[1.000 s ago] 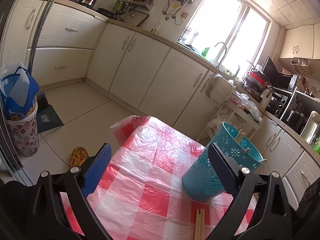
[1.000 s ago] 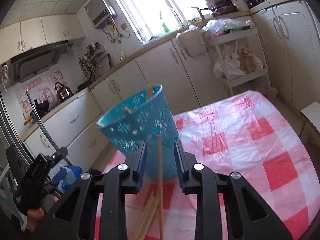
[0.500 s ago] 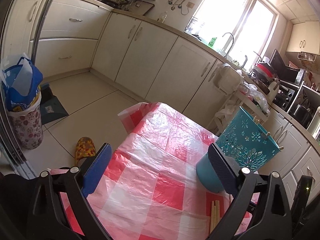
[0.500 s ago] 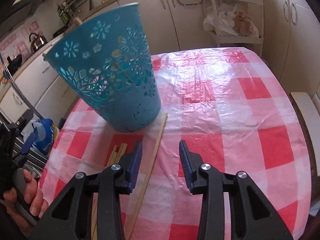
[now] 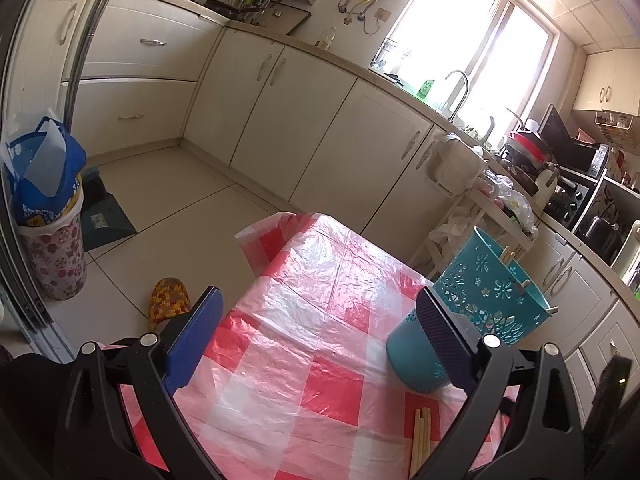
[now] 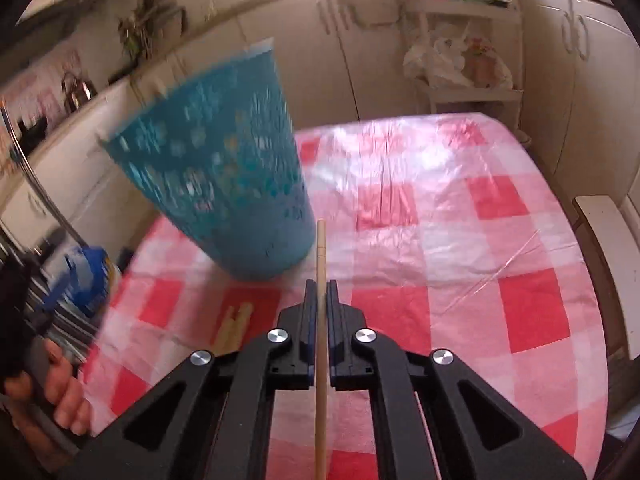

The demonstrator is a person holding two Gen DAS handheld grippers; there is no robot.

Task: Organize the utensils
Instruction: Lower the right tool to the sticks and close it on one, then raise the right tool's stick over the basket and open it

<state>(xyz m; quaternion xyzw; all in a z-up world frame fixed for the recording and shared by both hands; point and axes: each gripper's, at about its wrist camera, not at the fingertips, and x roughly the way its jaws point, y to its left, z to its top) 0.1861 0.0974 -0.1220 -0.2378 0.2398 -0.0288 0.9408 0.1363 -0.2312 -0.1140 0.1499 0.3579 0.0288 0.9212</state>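
A teal perforated holder [image 5: 476,312] stands on the red-and-white checked table [image 5: 312,320], with chopsticks sticking out of its top. It also shows in the right wrist view [image 6: 224,176], blurred. My right gripper [image 6: 319,292] is shut on one wooden chopstick [image 6: 320,248], whose tip points up just right of the holder's base. Several loose chopsticks [image 6: 234,324] lie on the cloth to the left; they also show in the left wrist view [image 5: 420,436]. My left gripper [image 5: 320,324] is open and empty above the table, its right finger in front of the holder.
Kitchen cabinets [image 5: 304,120] run behind the table. A floral bin with a blue bag [image 5: 48,216] and a slipper [image 5: 168,300] are on the floor at left. A white shelf rack [image 6: 460,60] stands beyond the table's far edge.
My right gripper has closed on a chopstick that lay on the cloth half a second ago and lifted it. The left gripper has stayed open and barely moved.
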